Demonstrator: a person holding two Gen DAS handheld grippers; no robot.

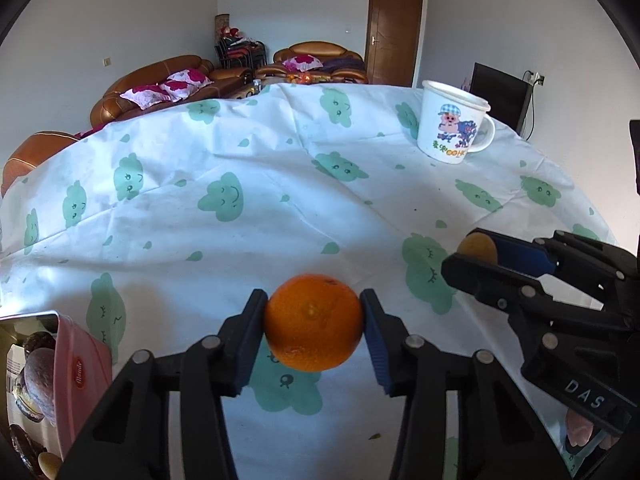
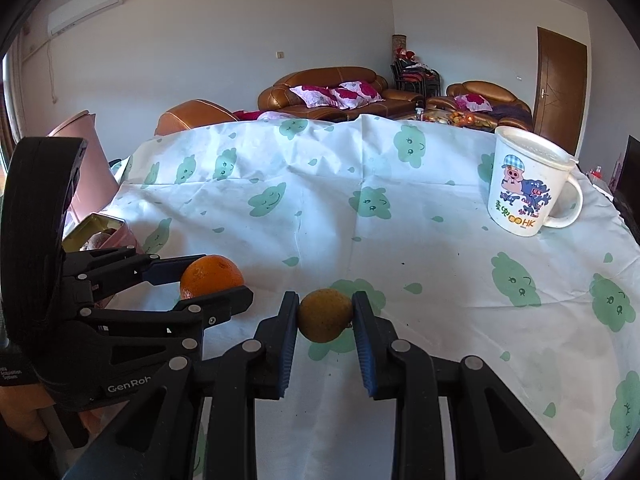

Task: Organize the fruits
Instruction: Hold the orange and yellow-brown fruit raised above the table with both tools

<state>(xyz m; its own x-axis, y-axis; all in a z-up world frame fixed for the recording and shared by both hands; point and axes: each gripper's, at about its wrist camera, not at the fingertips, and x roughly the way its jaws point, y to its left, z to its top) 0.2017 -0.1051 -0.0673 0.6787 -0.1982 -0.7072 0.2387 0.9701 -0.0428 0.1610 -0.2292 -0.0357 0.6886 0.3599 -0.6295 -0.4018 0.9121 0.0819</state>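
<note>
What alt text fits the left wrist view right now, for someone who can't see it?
The left gripper fingers clamp an orange over a cloud-print tablecloth. At right, the right gripper holds a smaller yellowish fruit; a cartoon mug stands behind.

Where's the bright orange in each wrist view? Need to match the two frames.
Left wrist view: the bright orange sits low and centre, clamped in the left gripper.
Right wrist view: the same orange is at left, below mid-height, between the fingers of the left gripper, which comes in from the left edge.
Shared landmark: the cartoon mug, at upper right in both views.
</note>
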